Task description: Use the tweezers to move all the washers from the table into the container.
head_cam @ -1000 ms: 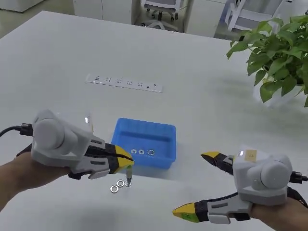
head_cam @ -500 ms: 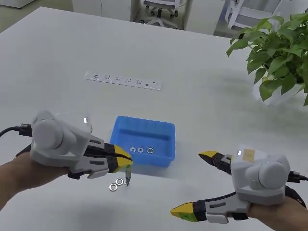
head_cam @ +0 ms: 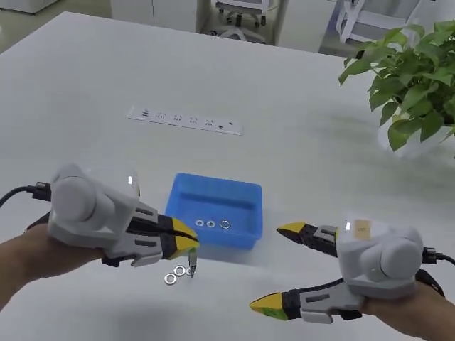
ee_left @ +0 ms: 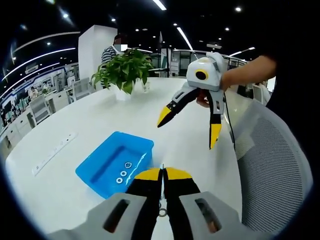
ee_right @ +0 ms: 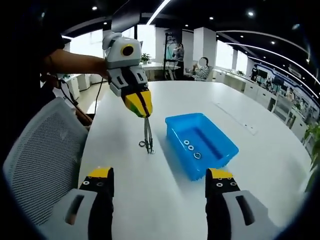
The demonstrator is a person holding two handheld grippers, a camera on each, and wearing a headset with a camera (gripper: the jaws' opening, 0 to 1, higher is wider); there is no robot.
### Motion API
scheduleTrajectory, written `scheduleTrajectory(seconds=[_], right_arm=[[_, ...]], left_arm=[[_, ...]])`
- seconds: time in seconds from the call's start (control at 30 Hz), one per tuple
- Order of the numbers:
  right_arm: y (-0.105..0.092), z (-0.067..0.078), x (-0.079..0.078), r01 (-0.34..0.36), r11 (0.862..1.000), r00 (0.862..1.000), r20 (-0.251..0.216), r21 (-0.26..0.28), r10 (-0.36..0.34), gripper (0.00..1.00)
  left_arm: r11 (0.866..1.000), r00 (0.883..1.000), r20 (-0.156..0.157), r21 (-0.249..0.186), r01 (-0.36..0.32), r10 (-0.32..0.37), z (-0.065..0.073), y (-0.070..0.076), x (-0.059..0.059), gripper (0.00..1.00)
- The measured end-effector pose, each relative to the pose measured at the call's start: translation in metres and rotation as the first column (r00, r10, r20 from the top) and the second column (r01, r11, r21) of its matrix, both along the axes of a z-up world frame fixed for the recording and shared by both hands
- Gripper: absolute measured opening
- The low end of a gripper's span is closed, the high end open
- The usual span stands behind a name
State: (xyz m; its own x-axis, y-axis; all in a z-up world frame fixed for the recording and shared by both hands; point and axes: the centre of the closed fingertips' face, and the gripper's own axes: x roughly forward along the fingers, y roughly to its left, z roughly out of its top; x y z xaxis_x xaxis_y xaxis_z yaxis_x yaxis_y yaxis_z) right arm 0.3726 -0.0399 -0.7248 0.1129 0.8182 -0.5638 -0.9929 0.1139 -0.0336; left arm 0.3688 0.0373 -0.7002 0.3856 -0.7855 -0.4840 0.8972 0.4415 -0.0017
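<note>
Currently the left gripper is clamped on the tweezers, held upright with tips down at the loose washers on the table, just in front of the blue container. Can't tell if the tips have one pinched. Inside the container lie three washers. The right gripper hovers with jaws spread wide, holding nothing.

Open-plan office: long white table, mesh chair, ceiling strip lights.
</note>
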Motion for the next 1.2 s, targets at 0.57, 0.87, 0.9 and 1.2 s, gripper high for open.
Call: scheduleTrajectory(seconds=[0.57, 0.87, 0.9, 1.2], right_arm=[[0.046, -0.008, -0.008, -0.222, 0.975, 0.975, 0.022, -0.028, 0.223, 0.44], [0.064, -0.013, -0.012, -0.294, 0.955, 0.955, 0.023, -0.043, 0.295, 0.33], [0.065, -0.014, -0.012, -0.297, 0.954, 0.954, 0.023, -0.045, 0.298, 0.32], [0.081, -0.024, -0.013, -0.348, 0.935, 0.936, 0.034, -0.070, 0.351, 0.22]], left_arm=[[1.000, 1.000, -0.012, 0.005, 0.029, -0.029, 0.000, 0.000, -0.002, 0.05], [0.999, 0.999, -0.016, 0.011, 0.042, -0.042, 0.002, -0.002, -0.004, 0.05], [0.999, 0.999, -0.016, 0.011, 0.044, -0.043, 0.002, -0.003, -0.004, 0.05], [0.998, 0.998, -0.020, 0.012, 0.054, -0.054, 0.004, -0.005, -0.006, 0.05]])
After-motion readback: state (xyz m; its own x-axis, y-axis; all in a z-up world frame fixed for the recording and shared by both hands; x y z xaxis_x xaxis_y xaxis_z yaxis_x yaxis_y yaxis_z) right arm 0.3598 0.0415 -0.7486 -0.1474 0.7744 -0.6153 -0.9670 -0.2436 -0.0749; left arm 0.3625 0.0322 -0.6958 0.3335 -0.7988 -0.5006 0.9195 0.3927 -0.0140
